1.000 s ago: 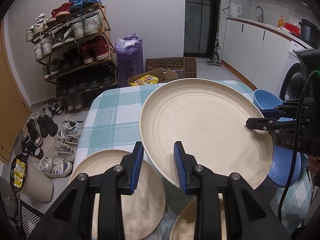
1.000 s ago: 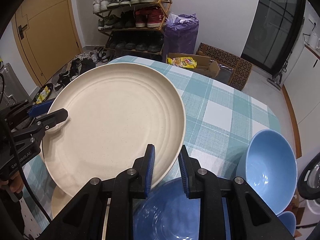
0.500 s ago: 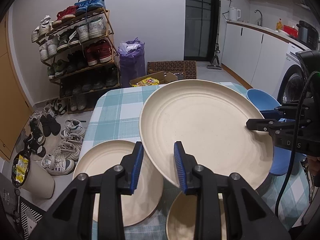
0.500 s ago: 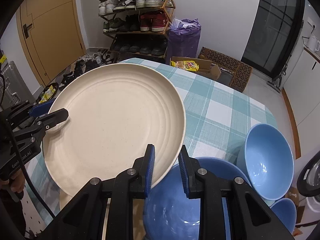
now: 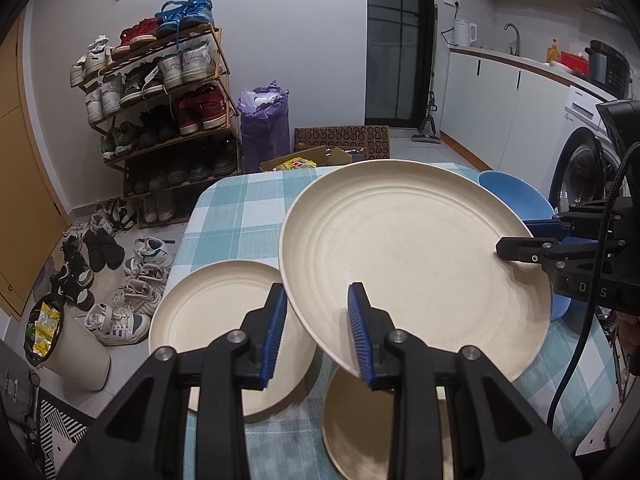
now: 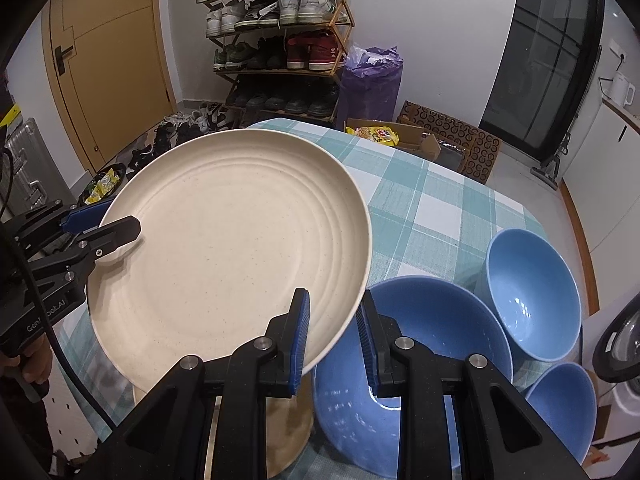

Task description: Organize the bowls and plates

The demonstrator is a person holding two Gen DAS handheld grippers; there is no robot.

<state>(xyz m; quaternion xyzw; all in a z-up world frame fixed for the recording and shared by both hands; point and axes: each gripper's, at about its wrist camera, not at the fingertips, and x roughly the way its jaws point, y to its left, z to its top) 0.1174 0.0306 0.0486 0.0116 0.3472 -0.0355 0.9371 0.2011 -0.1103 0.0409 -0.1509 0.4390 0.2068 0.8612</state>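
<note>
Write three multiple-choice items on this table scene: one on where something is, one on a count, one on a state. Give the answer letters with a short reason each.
1. Where is the large cream plate?
A. Flat on the checked tablecloth
B. Held above the table by both grippers
C. Inside a blue bowl

2. How many blue bowls show in the right wrist view?
A. One
B. Three
C. Five

3. How does the right gripper stand?
A. Shut on the large cream plate's rim
B. Wide open above a bowl
C. Shut on a shoe

Answers:
1 B: the left gripper and the right gripper each clamp opposite edges, with the checked tablecloth and a smaller plate visible below.
2 B: a big bowl, a middle one and a small one.
3 A: its blue pads pinch the plate's near rim.
</note>
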